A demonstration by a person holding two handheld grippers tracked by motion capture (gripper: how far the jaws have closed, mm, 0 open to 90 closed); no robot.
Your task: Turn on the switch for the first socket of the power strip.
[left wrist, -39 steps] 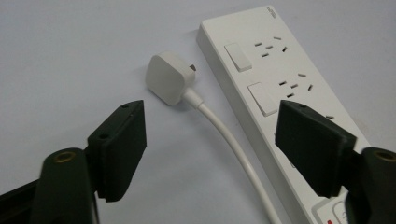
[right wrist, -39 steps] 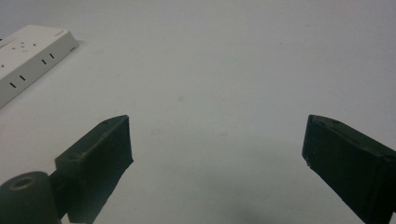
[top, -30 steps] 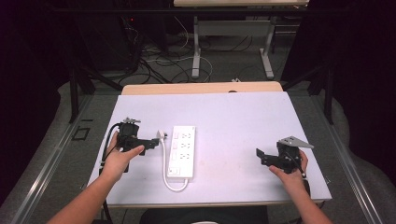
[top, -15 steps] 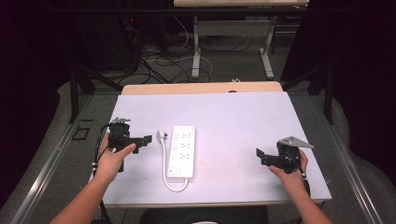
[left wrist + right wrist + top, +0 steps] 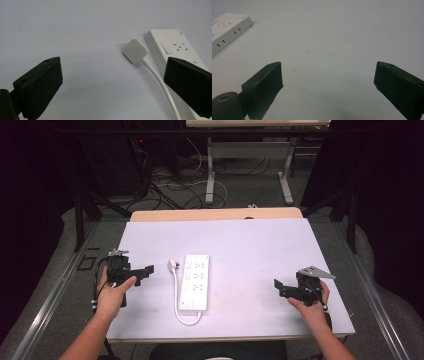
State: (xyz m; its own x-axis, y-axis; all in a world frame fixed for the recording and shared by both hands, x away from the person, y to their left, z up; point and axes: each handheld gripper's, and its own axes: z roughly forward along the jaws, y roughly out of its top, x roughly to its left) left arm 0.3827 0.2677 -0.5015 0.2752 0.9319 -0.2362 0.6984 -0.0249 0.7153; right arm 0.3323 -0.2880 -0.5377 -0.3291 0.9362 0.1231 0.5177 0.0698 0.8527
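Note:
A white power strip (image 5: 195, 281) lies lengthwise at the middle of the pale table (image 5: 260, 245). Its white cable (image 5: 178, 307) loops from the near end round to a flat white plug (image 5: 173, 265) lying just left of the strip. My left gripper (image 5: 142, 274), held in a hand, points right toward the plug, a short gap away, open and holding nothing. In the left gripper view the plug (image 5: 135, 50), the cable (image 5: 162, 85) and the strip (image 5: 175, 46) lie ahead between the wide jaws. My right gripper (image 5: 280, 288) hovers open near the right front, pointing left, and it sees the strip (image 5: 227, 30) far off.
A wooden board edge (image 5: 215, 214) runs along the table's far side. Beyond it are floor cables (image 5: 170, 185) and metal desk legs (image 5: 210, 175). Bare tabletop (image 5: 324, 45) lies between the strip and the right gripper.
The left hand and its gripper have drawn back a little to the left, away from the power strip. The right gripper has stayed where it was.

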